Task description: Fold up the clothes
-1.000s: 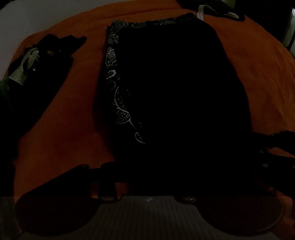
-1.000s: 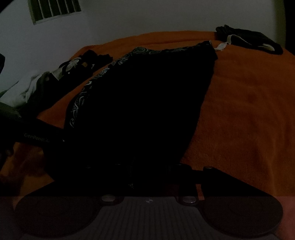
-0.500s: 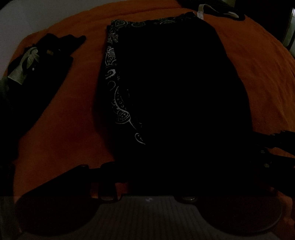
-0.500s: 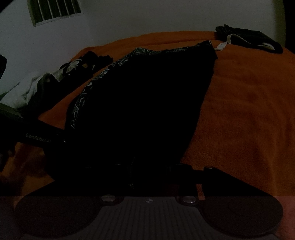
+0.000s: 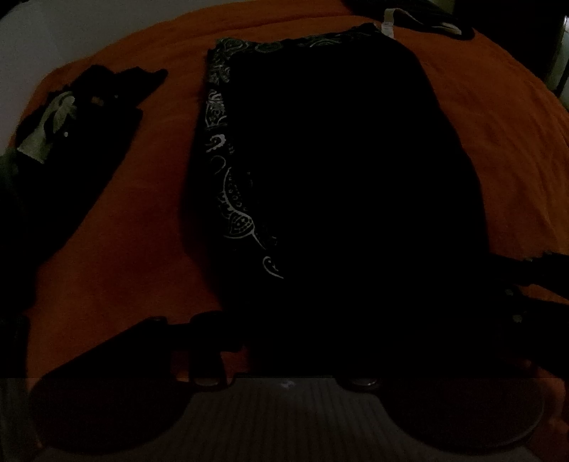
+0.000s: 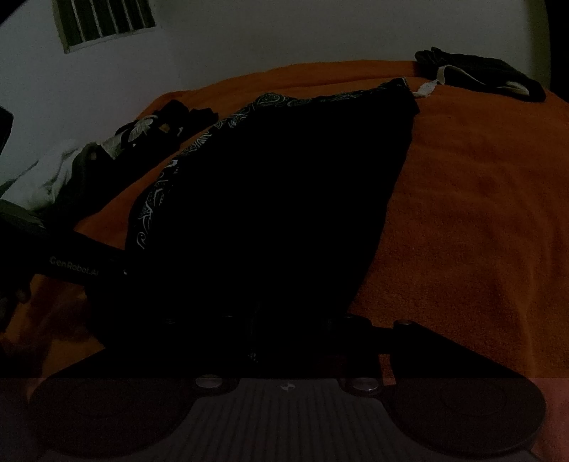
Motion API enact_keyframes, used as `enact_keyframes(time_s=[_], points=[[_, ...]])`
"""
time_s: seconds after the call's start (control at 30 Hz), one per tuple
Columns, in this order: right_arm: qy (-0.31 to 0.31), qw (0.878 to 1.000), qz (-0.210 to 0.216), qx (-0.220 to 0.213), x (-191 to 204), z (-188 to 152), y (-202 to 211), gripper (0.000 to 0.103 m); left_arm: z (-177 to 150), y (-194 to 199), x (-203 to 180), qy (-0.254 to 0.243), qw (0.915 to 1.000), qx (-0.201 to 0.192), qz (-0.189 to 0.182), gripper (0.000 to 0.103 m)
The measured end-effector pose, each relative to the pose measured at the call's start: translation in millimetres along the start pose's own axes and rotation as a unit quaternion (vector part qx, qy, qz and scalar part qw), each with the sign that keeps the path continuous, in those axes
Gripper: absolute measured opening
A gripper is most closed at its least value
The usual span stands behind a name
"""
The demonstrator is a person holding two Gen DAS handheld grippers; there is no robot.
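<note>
A black garment [image 5: 338,170] with a pale paisley border [image 5: 231,199] lies flat on the orange bedspread [image 5: 135,220]. In the right wrist view the same garment [image 6: 277,199] stretches away from me. My left gripper [image 5: 288,320] sits at the garment's near edge, and its fingers are lost against the dark cloth. My right gripper [image 6: 284,320] is at the near edge too, with cloth filling the space between its fingers. From the right wrist view, the left gripper's body [image 6: 74,266] reaches the garment's near left corner. The scene is very dim.
A heap of dark and pale clothes [image 5: 64,117] lies at the bedspread's left edge. Another dark piece [image 6: 480,71] with a white strap rests at the far right corner. A grey wall with a vent [image 6: 103,25] stands behind the bed.
</note>
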State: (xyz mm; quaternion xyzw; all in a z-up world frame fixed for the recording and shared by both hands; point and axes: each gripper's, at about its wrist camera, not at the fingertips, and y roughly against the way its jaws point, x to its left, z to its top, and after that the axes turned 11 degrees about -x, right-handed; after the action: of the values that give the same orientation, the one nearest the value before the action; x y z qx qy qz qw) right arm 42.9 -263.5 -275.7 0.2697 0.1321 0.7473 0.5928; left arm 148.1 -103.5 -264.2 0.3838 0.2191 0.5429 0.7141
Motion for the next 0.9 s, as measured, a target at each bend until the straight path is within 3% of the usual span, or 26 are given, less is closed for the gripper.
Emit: enact_keyframes(time_s=[0.17, 0.3, 0.37, 0.4, 0.47, 0.6, 0.67, 0.73, 0.77, 0.83, 0.9], points=[[-0.022, 1.000, 0.013, -0.011, -4.6, 20.1, 10.3, 0.031, 7.9, 18.6, -3.4, -0.101, 0.9933, -0.051, -0.022, 0.056], [0.077, 0.995, 0.036, -0.057, -5.1, 35.0, 32.2, 0.041, 14.6, 34.7, -6.2, -0.186, 0.9771, -0.095, -0.041, 0.103], [0.164, 0.983, 0.048, -0.066, -3.4, 30.9, 40.1, 0.052, 18.0, 42.7, -7.5, -0.227, 0.9655, -0.117, -0.050, 0.103], [0.207, 0.974, 0.055, -0.069, -2.6, 28.5, 43.9, 0.055, 14.9, 46.9, -12.4, -0.274, 0.9513, -0.132, -0.051, 0.103], [0.277, 0.956, 0.069, -0.072, -0.6, 24.2, 50.2, 0.067, 1.9, 53.4, -21.9, -0.365, 0.9151, -0.160, -0.060, 0.103], [0.362, 0.922, 0.120, -0.072, 9.7, 11.6, 58.5, 0.083, -25.6, 58.5, -29.3, -0.470, 0.8552, -0.182, -0.121, 0.103], [0.426, 0.891, 0.140, -0.072, 22.1, -2.3, 60.1, 0.083, -42.2, 58.3, -30.6, -0.517, 0.8218, -0.193, -0.141, 0.103], [0.496, 0.853, 0.147, -0.073, 34.0, -19.6, 59.4, 0.084, -59.5, 57.9, -30.4, -0.564, 0.7843, -0.204, -0.158, 0.103], [0.531, 0.831, 0.149, -0.071, 39.2, -29.4, 58.0, 0.084, -65.9, 56.2, -29.6, -0.578, 0.7728, -0.206, -0.161, 0.103], [0.594, 0.788, 0.150, -0.068, 48.0, -48.7, 54.0, 0.083, -76.4, 51.5, -27.2, -0.596, 0.7584, -0.207, -0.163, 0.103], [0.617, 0.770, 0.147, -0.066, 51.3, -60.6, 47.9, 0.083, -86.9, 46.8, -24.9, -0.614, 0.7435, -0.207, -0.165, 0.103]])
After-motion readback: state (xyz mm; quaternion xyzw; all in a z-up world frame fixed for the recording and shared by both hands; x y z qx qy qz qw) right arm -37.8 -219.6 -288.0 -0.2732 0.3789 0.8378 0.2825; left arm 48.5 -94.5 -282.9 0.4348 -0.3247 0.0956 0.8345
